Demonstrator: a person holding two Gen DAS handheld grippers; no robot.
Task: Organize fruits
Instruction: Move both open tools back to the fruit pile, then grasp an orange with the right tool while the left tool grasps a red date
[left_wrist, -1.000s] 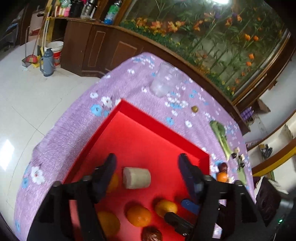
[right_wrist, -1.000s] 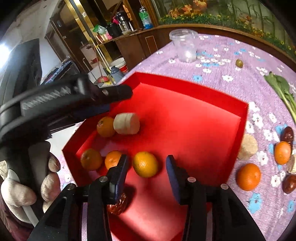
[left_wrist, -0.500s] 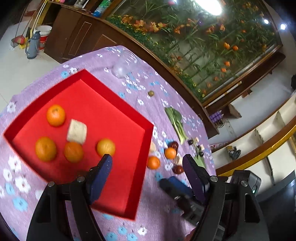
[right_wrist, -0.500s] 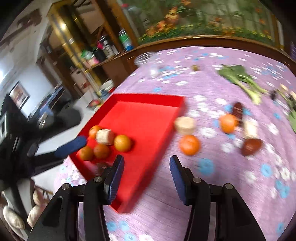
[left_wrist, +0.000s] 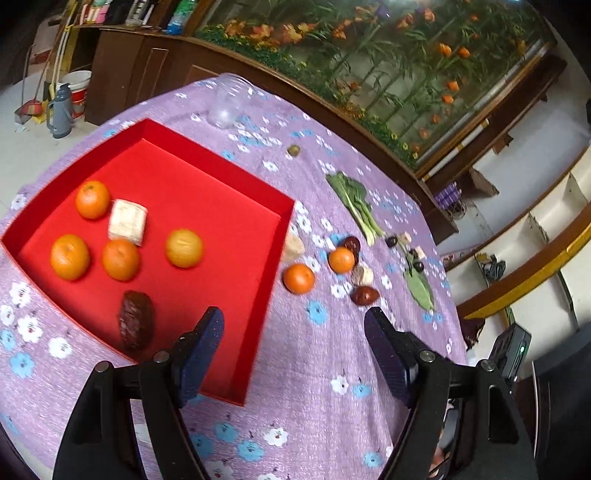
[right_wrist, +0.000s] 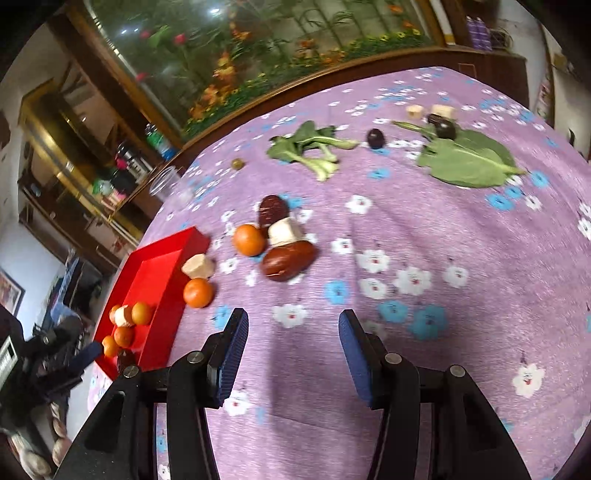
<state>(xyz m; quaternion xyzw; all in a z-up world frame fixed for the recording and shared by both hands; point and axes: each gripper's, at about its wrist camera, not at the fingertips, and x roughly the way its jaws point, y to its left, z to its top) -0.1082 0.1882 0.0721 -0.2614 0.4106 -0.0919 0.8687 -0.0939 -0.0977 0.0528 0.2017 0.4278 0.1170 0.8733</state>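
Left tool (left_wrist: 293, 349) and right tool (right_wrist: 293, 341) both gape empty above the counter (right_wrist: 443, 229). Red tray (left_wrist: 221, 177), at ten o'clock, holds four oranges (left_wrist: 184, 248); two oranges (right_wrist: 248, 240) lie outside.

Your right wrist view cuts the red tray (right_wrist: 159, 280) short: your left claw (right_wrist: 85, 356) covers its near corner, so you can't count every fruit inside. The dark fruit (right_wrist: 123, 360) there is mostly hidden behind your right claw's frame. The clear cup (right_wrist: 162, 181) smears into blur. From your left wrist, the pale chunk (left_wrist: 295, 245) sits half behind the tray wall, and the small dark fruits (left_wrist: 415, 258) near the leaf are too tiny to name.
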